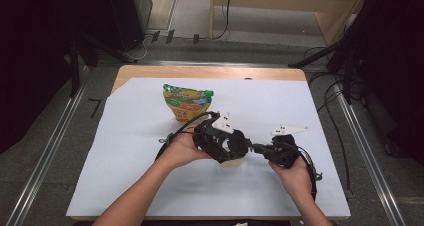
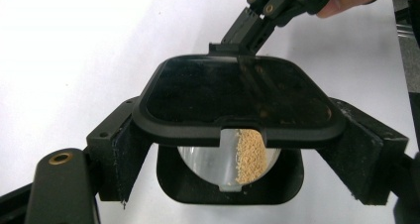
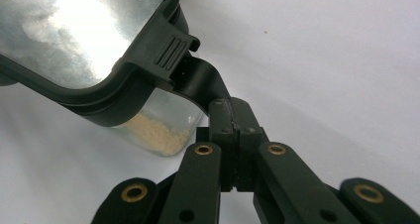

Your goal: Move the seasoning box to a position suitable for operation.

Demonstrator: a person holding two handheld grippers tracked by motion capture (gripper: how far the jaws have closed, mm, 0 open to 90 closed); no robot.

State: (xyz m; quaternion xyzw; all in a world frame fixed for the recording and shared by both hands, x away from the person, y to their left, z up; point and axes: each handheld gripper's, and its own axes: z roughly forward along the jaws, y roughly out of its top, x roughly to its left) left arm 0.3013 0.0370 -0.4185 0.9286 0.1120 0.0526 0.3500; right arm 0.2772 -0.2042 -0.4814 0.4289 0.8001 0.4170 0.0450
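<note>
Setting: a lab or recording room, not a home. I work at a wooden worktop (image 1: pixel 210 72) draped in a white sheet (image 1: pixel 150 151). Metal rails (image 1: pixel 42 161) run along the grey floor on both sides. Loose black cables (image 1: pixel 335 106) trail at right; dark stands (image 1: pixel 75 61) flank the worktop.

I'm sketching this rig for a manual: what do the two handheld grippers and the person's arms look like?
Both the left gripper and the right gripper are black, with jointed link arms pinned by brass-coloured rivets. Each carries a pale three-cornered plate on top and trails a black cable. The forearms are bare, with no sleeves or gloves in view.
</note>
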